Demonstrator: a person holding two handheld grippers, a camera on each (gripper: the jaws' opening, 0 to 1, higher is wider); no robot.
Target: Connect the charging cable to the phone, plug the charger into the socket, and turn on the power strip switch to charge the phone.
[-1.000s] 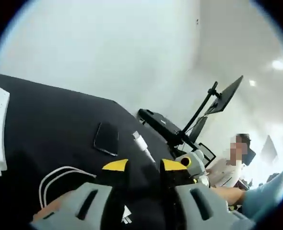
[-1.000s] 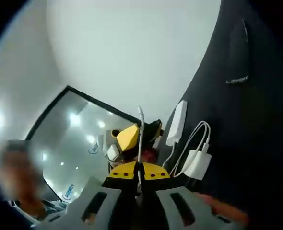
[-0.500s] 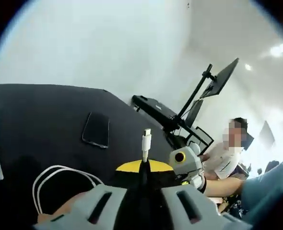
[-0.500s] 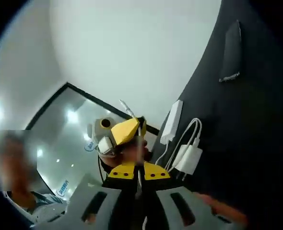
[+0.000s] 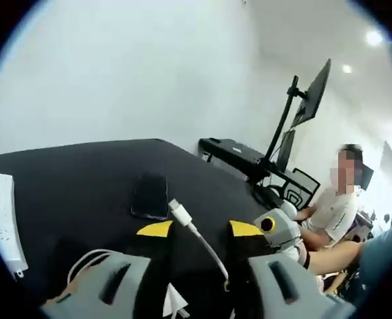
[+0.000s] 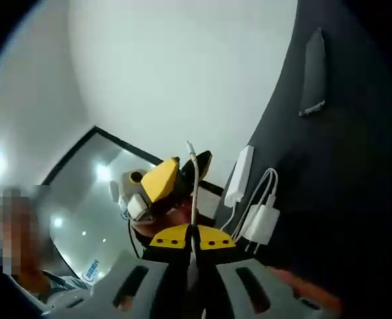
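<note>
Phone (image 5: 149,195) lay at eleven o'clock beyond your spread left gripper (image 5: 197,229); your right gripper (image 6: 191,238) apparently pinched the cable (image 6: 193,193).

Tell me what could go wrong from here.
1. The right tool pinches the charging cable below its plug, so the tip may flex and miss the phone port.
2. The phone lies loose on the black table; pushing the plug in could slide it.
3. The left tool is open, steadying nothing.
</note>
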